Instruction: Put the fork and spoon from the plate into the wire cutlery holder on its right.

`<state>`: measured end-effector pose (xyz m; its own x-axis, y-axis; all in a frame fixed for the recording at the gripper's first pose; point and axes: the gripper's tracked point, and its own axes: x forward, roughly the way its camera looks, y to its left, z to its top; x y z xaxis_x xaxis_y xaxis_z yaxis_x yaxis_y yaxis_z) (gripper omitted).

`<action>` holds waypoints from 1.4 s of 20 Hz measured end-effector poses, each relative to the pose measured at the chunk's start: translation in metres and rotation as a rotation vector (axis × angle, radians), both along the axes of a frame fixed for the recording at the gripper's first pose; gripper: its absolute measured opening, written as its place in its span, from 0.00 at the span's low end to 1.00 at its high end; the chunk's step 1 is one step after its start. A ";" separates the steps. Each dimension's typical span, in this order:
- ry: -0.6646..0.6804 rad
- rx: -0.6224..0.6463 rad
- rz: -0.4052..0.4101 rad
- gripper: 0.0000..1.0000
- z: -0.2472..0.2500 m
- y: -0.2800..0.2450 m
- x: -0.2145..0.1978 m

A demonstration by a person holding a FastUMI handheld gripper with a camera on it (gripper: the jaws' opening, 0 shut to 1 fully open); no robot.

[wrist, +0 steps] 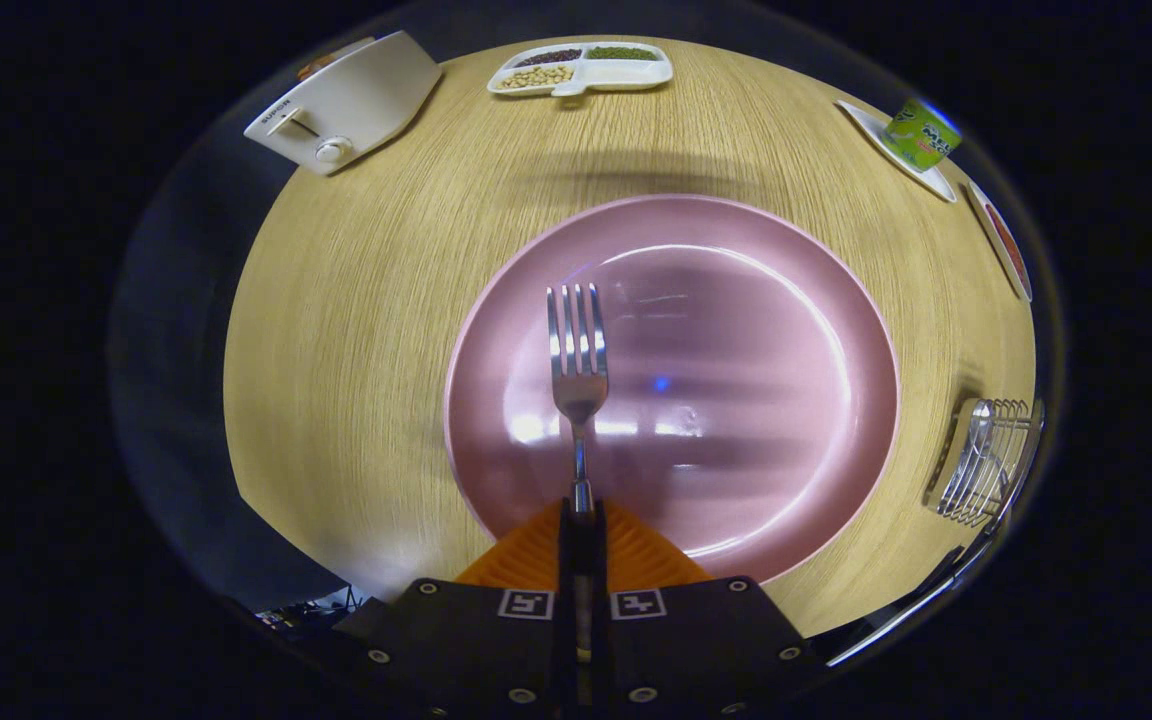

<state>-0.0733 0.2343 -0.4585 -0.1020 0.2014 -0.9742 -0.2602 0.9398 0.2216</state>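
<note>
1. Currently, in the gripper view, the gripper (581,520) is clenched on the fork (577,360) handle, tines forward above the plate (786,300), so the fork can travel.
2. The wire cutlery holder (986,460) stands right of the plate, a utensil already inside, probably the spoon.

One fork (577,368), one pink plate (736,300), one wire cutlery holder (986,460), one white toaster (346,100), one divided snack tray (582,68), one green cup (921,135) and one gripper (581,525) clamping the fork's handle, all over one round wooden table (356,300).
</note>
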 end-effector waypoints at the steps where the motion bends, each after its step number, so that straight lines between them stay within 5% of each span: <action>1: -0.009 0.003 -0.004 0.06 0.002 -0.002 0.003; 13: -0.079 0.088 -0.136 0.05 0.062 -0.061 0.017; 28: -0.202 -0.013 -0.240 0.05 0.156 -0.242 0.015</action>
<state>-0.0582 -0.0074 -0.3028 0.1431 0.1832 -0.9726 -0.0686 0.9822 0.1749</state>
